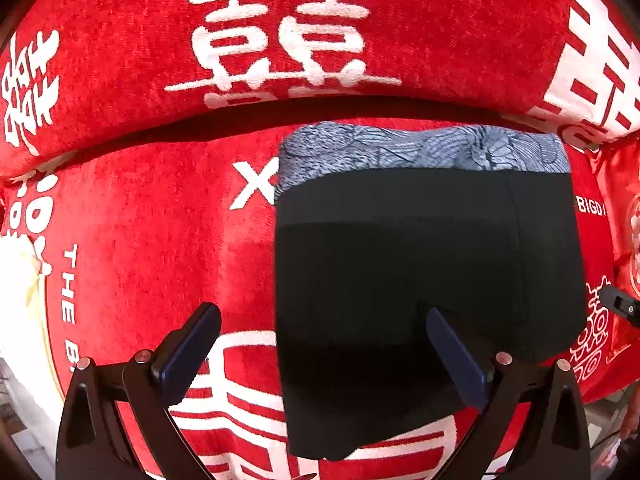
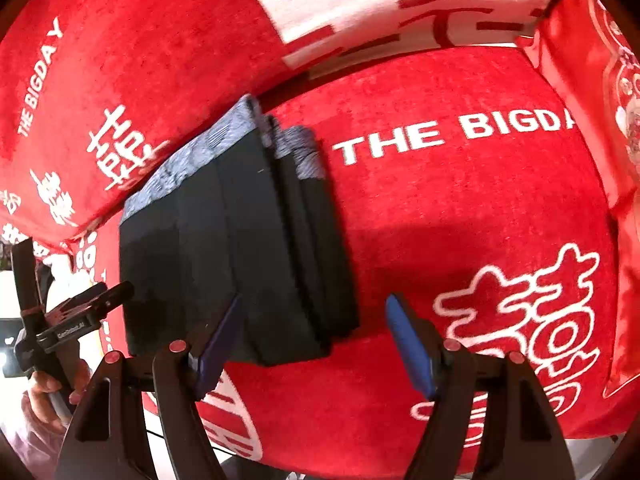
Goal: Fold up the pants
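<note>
The pants [image 1: 420, 260] are black with a blue-grey patterned waistband [image 1: 420, 148]. They lie folded into a compact rectangle on the red seat cushion [image 1: 160, 240]. My left gripper [image 1: 324, 340] hangs open straight above their left edge, one finger over the black cloth and the other over the red fabric. In the right wrist view the folded pants [image 2: 240, 240] show stacked layers along their right side. My right gripper [image 2: 316, 340] is open over their near right corner, and its pads do not press on the cloth. The left gripper [image 2: 116, 292], held by a hand [image 2: 52, 388], appears at that view's left edge.
The red backrest [image 1: 120, 40] with large white characters rises just behind the waistband. A shiny red pillow [image 2: 592, 100] stands at the right end of the seat. Bare red seat [image 2: 460, 220] with white lettering stretches to the right of the pants. A light floor shows past the cushion's front edge.
</note>
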### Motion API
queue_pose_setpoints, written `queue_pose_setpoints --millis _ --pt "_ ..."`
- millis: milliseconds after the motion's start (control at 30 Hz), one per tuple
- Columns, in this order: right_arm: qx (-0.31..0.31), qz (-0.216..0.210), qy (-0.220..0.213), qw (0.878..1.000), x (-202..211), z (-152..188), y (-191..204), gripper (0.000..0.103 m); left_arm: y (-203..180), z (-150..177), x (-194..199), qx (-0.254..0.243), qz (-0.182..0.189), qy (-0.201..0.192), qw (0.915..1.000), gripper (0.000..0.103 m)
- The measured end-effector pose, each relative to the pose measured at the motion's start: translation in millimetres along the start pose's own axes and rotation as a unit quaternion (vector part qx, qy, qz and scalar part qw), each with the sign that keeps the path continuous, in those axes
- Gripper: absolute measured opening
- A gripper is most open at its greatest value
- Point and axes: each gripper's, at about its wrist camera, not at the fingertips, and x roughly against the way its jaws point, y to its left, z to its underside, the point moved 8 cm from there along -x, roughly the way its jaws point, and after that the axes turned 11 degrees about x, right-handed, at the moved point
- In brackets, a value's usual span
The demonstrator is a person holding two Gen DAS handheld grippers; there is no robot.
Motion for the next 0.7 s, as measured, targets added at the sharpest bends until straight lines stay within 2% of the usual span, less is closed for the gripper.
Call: queue_pose_setpoints --millis 267,367,467,567,700 --pt "0.028 0.029 0.004 0.999 -6.8 -13.2 -13.5 0.081 15.1 -5.5 -6.4 0.02 0.009 0.003 0.9997 0.103" --pt "0.042 0.027 0.006 0.999 -10.4 -18.1 -13.1 0.082 14.9 -5.5 -8.0 0.019 0.011 0.004 0.9997 0.103" --pt "0.054 -0.001 -0.004 0.999 -14.4 -24.0 -7.0 0.083 13.1 -6.0 -10.2 0.017 0.018 0.007 0.9997 0.103" --pt "0.058 -0.04 -0.005 0.997 -19.3 -27.8 -1.1 0.086 8.7 -6.0 -15.1 0.027 0.052 0.017 0.9981 0.103" --pt "0.047 -0.098 0.015 0.994 -31.0 -27.0 1.8 0.089 10.9 -10.8 -17.4 0.031 0.071 0.014 0.9969 0.103"
